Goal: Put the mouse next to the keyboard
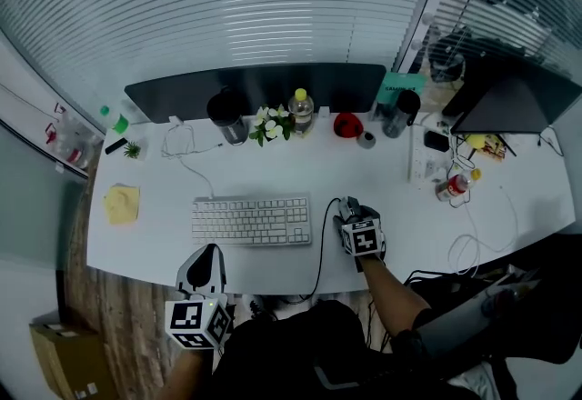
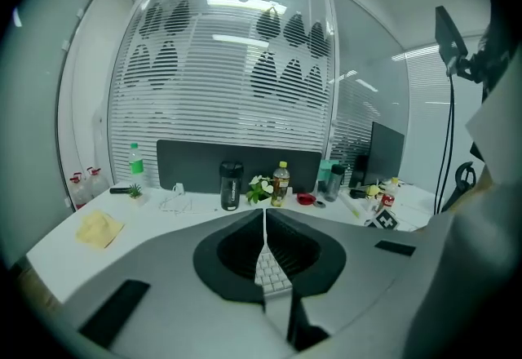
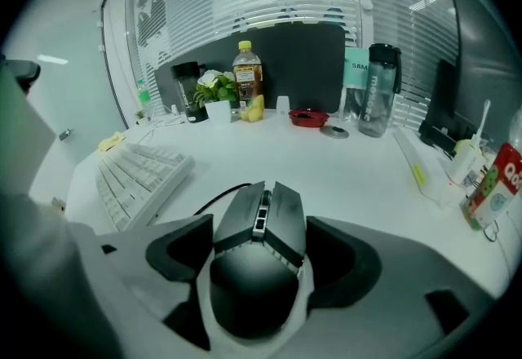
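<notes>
A dark wired mouse (image 3: 258,272) rests on the white desk (image 1: 273,162), just right of the white keyboard (image 1: 252,220). My right gripper (image 3: 263,227) straddles it, one jaw on each side with thin strips of desk showing between pads and mouse, so it stands open. In the head view that gripper (image 1: 353,213) covers most of the mouse (image 1: 346,205). Its black cable (image 1: 320,253) runs off the front edge. My left gripper (image 1: 207,255) hovers at the desk's front edge below the keyboard, jaws shut and empty, with only a sliver of keyboard (image 2: 273,272) showing past them.
Along the back stand a dark monitor (image 1: 255,89), a black tumbler (image 1: 227,116), a small flower pot (image 1: 270,125), a yellow-capped bottle (image 1: 301,110), a red dish (image 1: 347,125) and a grey bottle (image 1: 398,114). A yellow cloth (image 1: 122,203) lies left; a red can (image 1: 452,186) and cables lie right.
</notes>
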### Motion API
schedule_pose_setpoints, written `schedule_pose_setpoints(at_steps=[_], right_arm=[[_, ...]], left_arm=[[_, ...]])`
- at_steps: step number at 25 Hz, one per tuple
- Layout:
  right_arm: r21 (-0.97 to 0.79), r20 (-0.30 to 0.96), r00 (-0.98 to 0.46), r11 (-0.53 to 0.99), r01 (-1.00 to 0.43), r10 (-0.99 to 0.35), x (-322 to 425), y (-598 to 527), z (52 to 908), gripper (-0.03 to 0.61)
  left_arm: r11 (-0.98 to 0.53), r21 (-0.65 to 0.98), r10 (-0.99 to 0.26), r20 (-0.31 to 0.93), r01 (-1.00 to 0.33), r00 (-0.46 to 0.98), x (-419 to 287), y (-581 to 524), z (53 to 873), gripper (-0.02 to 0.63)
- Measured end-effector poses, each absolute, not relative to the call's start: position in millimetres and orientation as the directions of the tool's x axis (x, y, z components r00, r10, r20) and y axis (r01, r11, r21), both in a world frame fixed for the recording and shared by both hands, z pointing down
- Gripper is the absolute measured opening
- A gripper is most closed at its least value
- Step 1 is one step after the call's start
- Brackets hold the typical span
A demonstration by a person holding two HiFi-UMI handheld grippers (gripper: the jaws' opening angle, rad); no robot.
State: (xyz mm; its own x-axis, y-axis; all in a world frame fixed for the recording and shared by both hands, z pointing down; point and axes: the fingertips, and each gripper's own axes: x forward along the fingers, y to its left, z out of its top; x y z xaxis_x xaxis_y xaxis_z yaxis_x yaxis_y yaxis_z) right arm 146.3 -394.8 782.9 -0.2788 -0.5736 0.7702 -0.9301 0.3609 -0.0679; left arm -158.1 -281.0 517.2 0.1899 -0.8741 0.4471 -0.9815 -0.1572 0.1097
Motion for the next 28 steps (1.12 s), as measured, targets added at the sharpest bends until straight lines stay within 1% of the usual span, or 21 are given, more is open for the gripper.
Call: schedule_pose_setpoints(at_steps=[1,4,10,17,21,23,26,28], right_arm=[[-0.071,0.767,-0.285,0.365,-0.928,-0.575,145,-396,780,0.380],[-0.059,0.730,-0.293,0.371,-0.927,-0.617,144,-404,756,0.382],[-0.069,0.642,-0.345,0.398,-0.915,-0.684,134,-417,678,0.377],[-0.081,0.510,-0.423,0.447,-0.891,-0.749,110,-404,569,0.345],[-0.034,0.457,-0.438,0.477,-0.878,-0.774,101,-388,511,0.335],[-0.049,0.419,-0.442,0.466,-0.883,-0.793,99,-377,486,0.296],[-0.058,0.362,-0.438,0.449,-0.891,-0.823,98,-360,455,0.269],[-0.044,0.330,-0.430,0.441,-0.896,-0.840,96,-350,436,0.235]], left_arm=[[-0.162,0.110,-0.875,0.444,-0.981,0.194,-158,-282,516,0.032],[-0.184,0.117,-0.876,0.431,-0.976,0.217,-157,-286,513,0.032],[-0.241,0.112,-0.884,0.386,-0.964,0.265,-160,-298,499,0.032],[-0.343,0.097,-0.888,0.290,-0.934,0.356,-155,-316,471,0.032],[-0.396,0.091,-0.876,0.262,-0.914,0.405,-148,-323,456,0.032],[-0.406,0.094,-0.874,0.250,-0.909,0.416,-146,-326,448,0.032],[-0.417,0.095,-0.874,0.232,-0.904,0.427,-145,-328,435,0.032],[-0.420,0.089,-0.876,0.221,-0.903,0.429,-145,-328,427,0.032]])
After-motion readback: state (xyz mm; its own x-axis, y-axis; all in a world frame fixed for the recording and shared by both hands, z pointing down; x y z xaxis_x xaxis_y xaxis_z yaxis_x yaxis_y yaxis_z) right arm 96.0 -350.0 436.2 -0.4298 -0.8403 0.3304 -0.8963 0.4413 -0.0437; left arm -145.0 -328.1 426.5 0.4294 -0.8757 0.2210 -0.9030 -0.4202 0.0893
